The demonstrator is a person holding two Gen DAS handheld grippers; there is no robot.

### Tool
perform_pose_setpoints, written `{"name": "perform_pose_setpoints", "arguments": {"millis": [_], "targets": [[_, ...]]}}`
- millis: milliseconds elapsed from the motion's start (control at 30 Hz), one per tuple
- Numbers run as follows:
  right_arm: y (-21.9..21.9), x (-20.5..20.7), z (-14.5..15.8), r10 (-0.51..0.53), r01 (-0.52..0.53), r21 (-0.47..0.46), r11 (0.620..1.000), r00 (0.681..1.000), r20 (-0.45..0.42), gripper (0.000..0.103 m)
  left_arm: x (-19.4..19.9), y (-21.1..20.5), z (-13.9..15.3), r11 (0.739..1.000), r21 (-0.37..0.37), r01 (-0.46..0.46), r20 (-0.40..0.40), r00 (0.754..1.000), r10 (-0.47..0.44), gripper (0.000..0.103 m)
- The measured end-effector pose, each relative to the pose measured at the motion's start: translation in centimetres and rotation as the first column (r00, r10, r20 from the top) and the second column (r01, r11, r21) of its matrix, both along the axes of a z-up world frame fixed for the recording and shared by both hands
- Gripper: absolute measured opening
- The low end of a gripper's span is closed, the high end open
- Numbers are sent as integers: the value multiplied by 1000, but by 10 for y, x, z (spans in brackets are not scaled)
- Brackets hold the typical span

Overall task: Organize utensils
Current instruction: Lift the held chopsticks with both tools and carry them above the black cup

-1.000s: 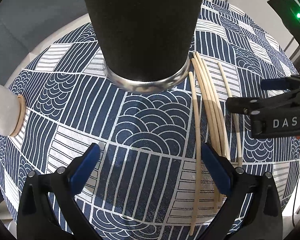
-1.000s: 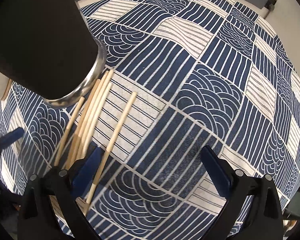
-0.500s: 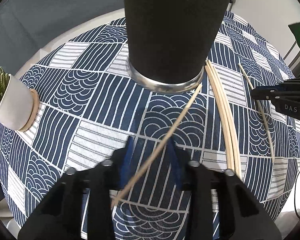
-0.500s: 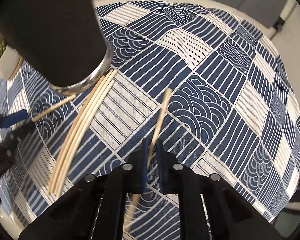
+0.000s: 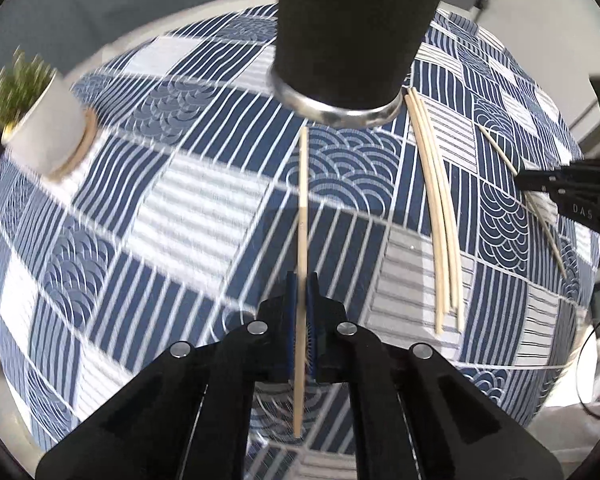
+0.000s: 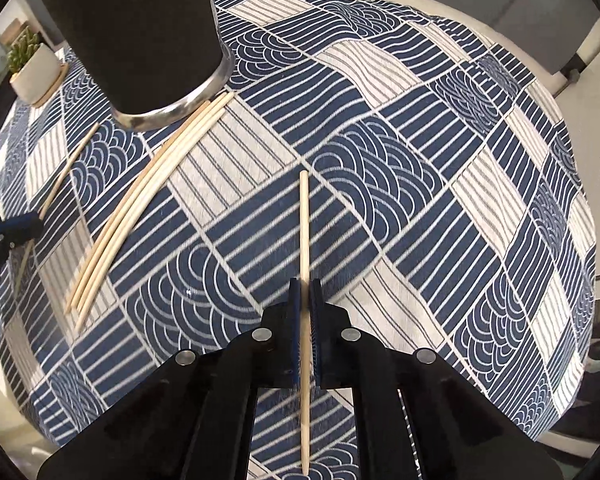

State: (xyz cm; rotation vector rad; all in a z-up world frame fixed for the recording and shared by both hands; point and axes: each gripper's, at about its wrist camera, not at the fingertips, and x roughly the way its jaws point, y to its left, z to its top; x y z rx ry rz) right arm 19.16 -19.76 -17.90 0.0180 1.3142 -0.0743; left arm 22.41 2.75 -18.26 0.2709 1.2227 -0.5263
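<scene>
Now clamping one chopstick each, jaws wide a second ago. Left gripper point(image 5: 302, 320) pinching a chopstick point(image 5: 302, 216) at frame centre, below the black holder point(image 5: 352, 32). Three loose chopsticks point(image 5: 440, 216) lying right of centre. Right gripper point(image 6: 305, 320) likewise squeezing its stick point(image 6: 305, 232), mid-frame.

Chopsticks point(image 5: 440, 216) beside holder point(image 5: 352, 32) (on tablecloth point(image 5: 204, 200)).

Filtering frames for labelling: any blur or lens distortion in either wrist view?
Left wrist: motion blur smears the potted plant and the tablecloth at left; held chopstick stays fairly sharp. Right wrist: mostly crisp, slight smear mid-cloth. Both: strong fisheye bulge, curving the loose chopsticks.
</scene>
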Motion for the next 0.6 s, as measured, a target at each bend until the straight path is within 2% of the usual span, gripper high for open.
{"name": "perform_pose_setpoints", "arguments": {"millis": [233,367,600], "targets": [[-8,-20,1,40,-40,72,997,999,5,5,-35,12,0,995,13,-103,-18,995,103,4],[-19,-32,1,74,-75,124,989,997,9,5,-57,20,0,982,-2,-190,-39,981,189,4],[-33,-58,19,148,-159,109,981,984,96,5,-97,26,3,956,-12,-292,-5,956,292,4]]}}
